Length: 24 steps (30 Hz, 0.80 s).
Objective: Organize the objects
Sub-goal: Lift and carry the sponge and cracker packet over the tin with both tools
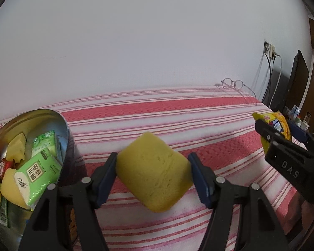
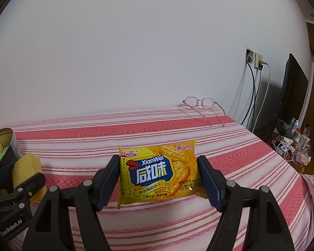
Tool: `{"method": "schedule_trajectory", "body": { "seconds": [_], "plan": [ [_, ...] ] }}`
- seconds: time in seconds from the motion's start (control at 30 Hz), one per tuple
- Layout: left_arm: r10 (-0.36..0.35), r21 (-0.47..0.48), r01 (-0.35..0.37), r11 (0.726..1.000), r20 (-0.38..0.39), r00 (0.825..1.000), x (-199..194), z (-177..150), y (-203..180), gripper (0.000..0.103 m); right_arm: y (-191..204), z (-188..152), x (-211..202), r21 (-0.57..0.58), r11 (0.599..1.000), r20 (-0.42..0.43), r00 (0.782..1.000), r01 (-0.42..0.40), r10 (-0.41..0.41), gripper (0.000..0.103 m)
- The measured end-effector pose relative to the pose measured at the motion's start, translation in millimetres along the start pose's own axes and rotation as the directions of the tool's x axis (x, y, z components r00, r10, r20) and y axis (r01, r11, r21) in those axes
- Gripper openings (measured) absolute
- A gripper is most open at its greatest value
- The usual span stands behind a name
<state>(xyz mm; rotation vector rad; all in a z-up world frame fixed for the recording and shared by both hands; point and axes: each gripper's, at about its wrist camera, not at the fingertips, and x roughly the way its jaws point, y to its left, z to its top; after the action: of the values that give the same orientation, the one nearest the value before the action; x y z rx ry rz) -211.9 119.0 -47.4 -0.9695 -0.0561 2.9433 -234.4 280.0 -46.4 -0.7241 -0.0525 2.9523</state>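
A bed covered in a red-and-white striped sheet runs up to a plain white wall, and both tools hang above it.

The left tongs are closed onto a yellow sponge, which sits tilted cornerwise between the two blue pads and is lifted clear of the sheet. Just to their left stands a round metal tin, its rim near the left finger. Inside it lie green tissue packs, further yellow sponge pieces and some red-wrapped snacks, piled loosely together.

The right tongs grip a yellow cracker packet by its two side edges, printed face toward the camera, the packet upright and off the sheet. In the left wrist view these tongs appear at the right edge with the packet poking out above them; in the right wrist view the left tool and its sponge show at the left edge, next to the tin.

Farther back, a pair of clear-framed glasses rests on the bed near the wall, well apart from both tools. Beyond the bed's right side, cables hang from wall sockets, beside a dark flat screen and a cluttered patch of small items.
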Motion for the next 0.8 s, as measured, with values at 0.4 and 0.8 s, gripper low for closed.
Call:
{"method": "schedule_trajectory", "body": {
  "seconds": [0.4, 0.8],
  "plan": [
    [0.017, 0.013, -0.018, 1.000, 0.038, 0.999, -13, -5, 0, 0.067, 10, -4, -12, -0.007, 1.000, 0.021, 0.999, -0.028, 0.029, 0.075],
    [0.030, -0.006, -0.029, 1.000, 0.082, 0.996, -29, -14, 8, 0.067, 22, -8, -26, -0.006, 0.998, 0.046, 0.997, -0.060, 0.061, 0.075]
  ]
}}
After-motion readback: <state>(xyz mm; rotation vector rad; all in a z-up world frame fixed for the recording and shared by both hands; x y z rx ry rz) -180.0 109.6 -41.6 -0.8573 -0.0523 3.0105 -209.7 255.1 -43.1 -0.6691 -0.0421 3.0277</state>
